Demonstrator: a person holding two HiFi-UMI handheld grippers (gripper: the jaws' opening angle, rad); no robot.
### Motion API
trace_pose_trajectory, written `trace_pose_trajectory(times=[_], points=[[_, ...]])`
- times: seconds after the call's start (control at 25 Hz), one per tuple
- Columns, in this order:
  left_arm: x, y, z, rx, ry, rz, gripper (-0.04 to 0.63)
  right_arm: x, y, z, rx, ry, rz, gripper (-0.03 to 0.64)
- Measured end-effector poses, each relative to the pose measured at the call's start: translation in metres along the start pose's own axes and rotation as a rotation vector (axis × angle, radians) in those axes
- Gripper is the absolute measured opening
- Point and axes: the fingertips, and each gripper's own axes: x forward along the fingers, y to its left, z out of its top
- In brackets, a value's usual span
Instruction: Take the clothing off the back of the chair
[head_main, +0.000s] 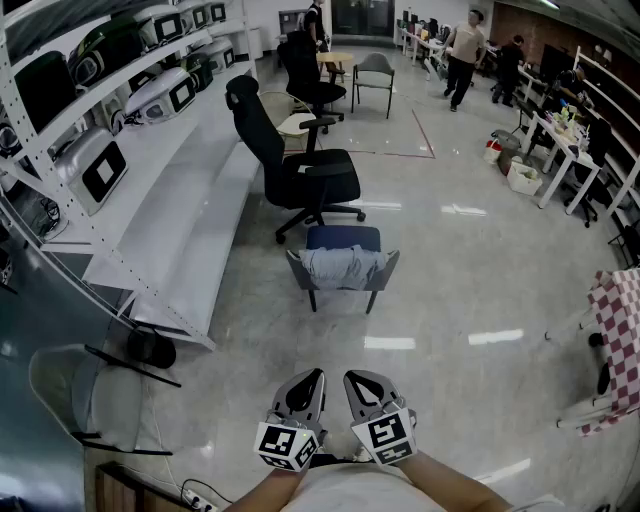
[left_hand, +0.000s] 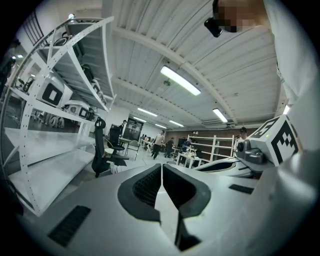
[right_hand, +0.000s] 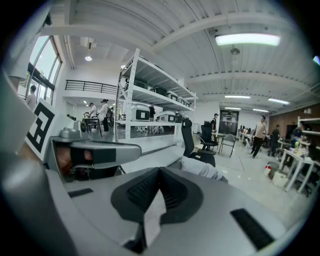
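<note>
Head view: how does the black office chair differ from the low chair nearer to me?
The black office chair has a tall back and a star base; the low chair has straight legs. The low chair's back carries a light grey garment; the black office chair's back is bare. Both are unoccupied.

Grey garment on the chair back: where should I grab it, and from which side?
Probably the bunched fold along the backrest's top edge. The grey garment drapes over the back of the chair, and that back faces you with the blue seat beyond, so come in from the near side, from above, and lift upward.
</note>
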Motion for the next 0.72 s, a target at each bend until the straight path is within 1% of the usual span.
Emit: trace_pose_trajectory(times=[0.32, 0.52, 0.72], points=[[0.004, -0.0038, -0.0029, -0.006, 0.01, 0.0, 0.018, -0.0003, -0.0058, -0.0032, -0.002, 0.007, 0.002, 0.017], [0.0021, -0.0042, -0.0053, -0.011, 0.011, 0.012, 0.017, -0.0038, -0.0076, -0.0026, 0.005, -0.012, -0.002, 0.017], [0.0013, -0.0082, -0.0095, -0.02, 0.017, 0.021, 0.018, -0.0093, -0.0093, -0.0064, 0.004, -0.006, -0.001, 0.017]])
